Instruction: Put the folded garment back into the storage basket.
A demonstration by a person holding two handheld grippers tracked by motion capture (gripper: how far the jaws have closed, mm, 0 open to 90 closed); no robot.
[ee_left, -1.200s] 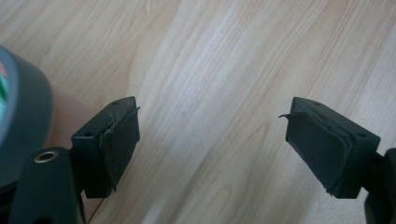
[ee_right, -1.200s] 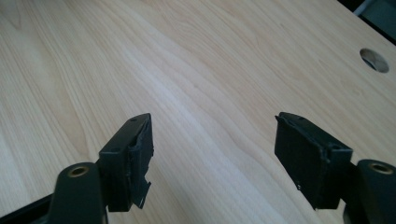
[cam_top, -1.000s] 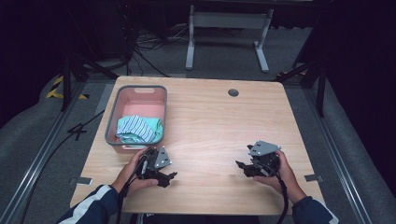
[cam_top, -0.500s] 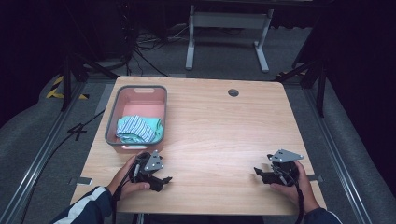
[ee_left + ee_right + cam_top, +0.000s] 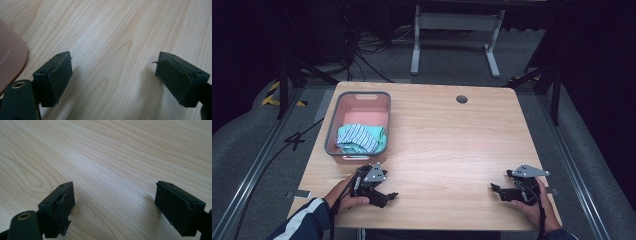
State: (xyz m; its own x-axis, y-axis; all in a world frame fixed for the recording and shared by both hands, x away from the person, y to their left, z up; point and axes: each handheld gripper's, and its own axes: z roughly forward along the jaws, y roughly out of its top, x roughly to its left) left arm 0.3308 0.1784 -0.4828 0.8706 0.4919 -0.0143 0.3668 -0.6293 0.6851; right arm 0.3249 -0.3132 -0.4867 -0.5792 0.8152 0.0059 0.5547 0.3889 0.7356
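Observation:
A pink basket [image 5: 333, 125] with a grey rim stands at the table's left and holds a crumpled teal and white striped cloth [image 5: 360, 138]. Just in front of it, my left gripper [image 5: 386, 197] rests low over the wood near the front edge, jaws wide open and empty. In the left gripper view the same gripper [image 5: 113, 75] frames bare wood, with the basket's corner [image 5: 10, 57] at the left. My right gripper [image 5: 496, 190] lies near the front right corner. Its jaws have just been opening, and in the right gripper view this gripper [image 5: 115, 200] has nothing between its pads.
The light wooden table [image 5: 452, 145] has a round cable hole [image 5: 461, 99] near its far edge. Beyond the table stands a grey metal frame [image 5: 454, 30] on dark floor, with cables and rails at the left.
My right hand has moved right and nearer the front edge, and its jaws have spread wider. The left hand has barely shifted. The basket and cloth stay put.

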